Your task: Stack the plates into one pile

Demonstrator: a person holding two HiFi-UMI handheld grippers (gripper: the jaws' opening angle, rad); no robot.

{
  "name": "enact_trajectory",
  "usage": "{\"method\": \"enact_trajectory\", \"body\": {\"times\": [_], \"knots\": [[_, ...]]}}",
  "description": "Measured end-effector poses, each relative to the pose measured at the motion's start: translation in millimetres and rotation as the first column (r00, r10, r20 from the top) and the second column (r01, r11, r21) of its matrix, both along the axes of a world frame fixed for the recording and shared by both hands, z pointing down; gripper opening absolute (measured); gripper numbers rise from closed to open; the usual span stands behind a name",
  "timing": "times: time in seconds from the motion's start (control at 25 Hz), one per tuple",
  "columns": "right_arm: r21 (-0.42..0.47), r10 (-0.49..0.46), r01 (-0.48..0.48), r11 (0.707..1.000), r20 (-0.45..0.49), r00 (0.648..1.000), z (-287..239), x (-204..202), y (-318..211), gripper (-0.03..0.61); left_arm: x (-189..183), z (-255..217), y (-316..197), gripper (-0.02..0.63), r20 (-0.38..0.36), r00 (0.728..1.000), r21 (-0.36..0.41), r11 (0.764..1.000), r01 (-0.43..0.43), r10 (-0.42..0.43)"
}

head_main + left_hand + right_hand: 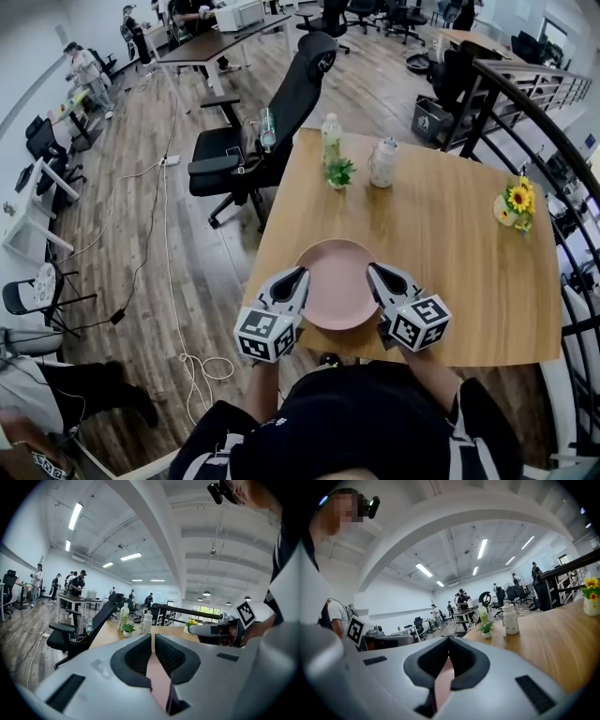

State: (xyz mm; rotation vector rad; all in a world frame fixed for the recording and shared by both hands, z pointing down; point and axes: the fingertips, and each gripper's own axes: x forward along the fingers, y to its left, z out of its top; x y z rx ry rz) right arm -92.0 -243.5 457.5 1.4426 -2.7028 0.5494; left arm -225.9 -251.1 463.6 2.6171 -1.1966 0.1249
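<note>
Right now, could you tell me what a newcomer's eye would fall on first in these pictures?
A round pink plate lies at the near edge of the wooden table, with the left claw and right claw clamped on its opposite rims. Beyond it, a yellow sunflower in a small vase stands near the table's right edge.

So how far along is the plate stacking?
Looks done: only one pink plate, perhaps a pile, shows on the table. In hand: left tool and right tool each clamp its rim, opposite sides. Left: probably just letting go; how many plates are stacked I cannot tell.
</note>
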Motion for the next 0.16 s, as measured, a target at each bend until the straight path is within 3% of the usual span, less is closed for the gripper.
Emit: {"method": "enact_trajectory", "body": {"times": [0.16], "knots": [[0.002, 0.003, -0.003, 1.000, 0.001, 1.000, -5.5, -2.4, 4.6, 0.002, -3.7, -3.8, 5.5, 0.032, 0.004, 1.000, 0.000, 1.000, 0.004, -0.004]]}}
